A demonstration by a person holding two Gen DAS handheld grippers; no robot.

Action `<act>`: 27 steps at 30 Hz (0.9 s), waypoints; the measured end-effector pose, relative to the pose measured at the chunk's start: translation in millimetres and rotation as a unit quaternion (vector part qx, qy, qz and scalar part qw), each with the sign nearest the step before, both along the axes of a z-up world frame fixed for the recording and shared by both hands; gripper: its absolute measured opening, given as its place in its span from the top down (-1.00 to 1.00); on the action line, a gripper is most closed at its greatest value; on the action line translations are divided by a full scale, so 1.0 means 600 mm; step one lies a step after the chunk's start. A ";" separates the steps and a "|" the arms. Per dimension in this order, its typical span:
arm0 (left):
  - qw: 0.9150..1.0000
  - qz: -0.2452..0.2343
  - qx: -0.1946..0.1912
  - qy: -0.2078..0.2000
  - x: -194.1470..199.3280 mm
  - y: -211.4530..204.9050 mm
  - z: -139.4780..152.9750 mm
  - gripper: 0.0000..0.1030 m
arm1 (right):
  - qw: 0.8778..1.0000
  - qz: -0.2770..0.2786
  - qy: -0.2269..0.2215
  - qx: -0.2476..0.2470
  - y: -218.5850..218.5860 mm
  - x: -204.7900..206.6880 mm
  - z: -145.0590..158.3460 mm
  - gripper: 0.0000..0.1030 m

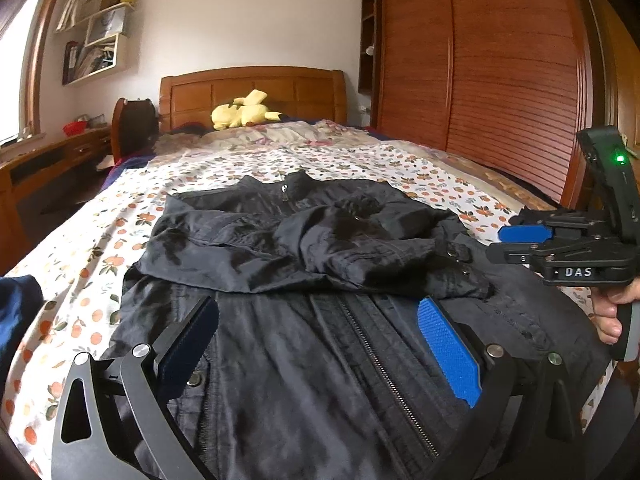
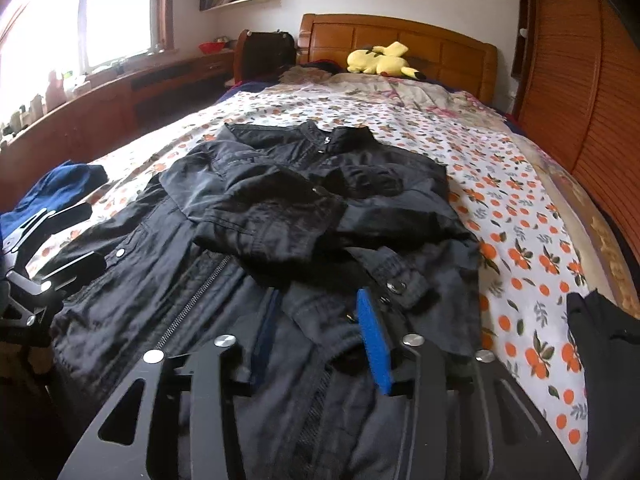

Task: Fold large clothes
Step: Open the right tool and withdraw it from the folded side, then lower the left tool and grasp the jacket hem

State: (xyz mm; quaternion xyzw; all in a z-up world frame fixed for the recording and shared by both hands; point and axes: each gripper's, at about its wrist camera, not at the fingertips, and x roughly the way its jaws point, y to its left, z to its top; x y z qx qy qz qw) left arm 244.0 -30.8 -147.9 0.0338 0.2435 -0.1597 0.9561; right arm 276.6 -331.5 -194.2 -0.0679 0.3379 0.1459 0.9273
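A black zip-up jacket lies front up on the bed, collar toward the headboard, both sleeves folded across its chest; it also shows in the right wrist view. My left gripper is open, its blue pads wide apart over the jacket's lower front near the zipper. My right gripper is open over the jacket's lower right part, beside a snap cuff. It also shows in the left wrist view, held by a hand at the jacket's right edge. Neither gripper holds cloth.
The bed has a white sheet with an orange fruit print. A yellow plush toy lies by the wooden headboard. A wooden wardrobe stands on the right, a desk on the left. Blue cloth lies at the left edge.
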 end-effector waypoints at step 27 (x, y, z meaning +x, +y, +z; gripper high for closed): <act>0.996 0.013 0.079 0.044 0.115 -0.134 0.012 -0.95 | 0.998 -0.023 -0.003 0.053 -0.127 -0.025 -0.048 -0.09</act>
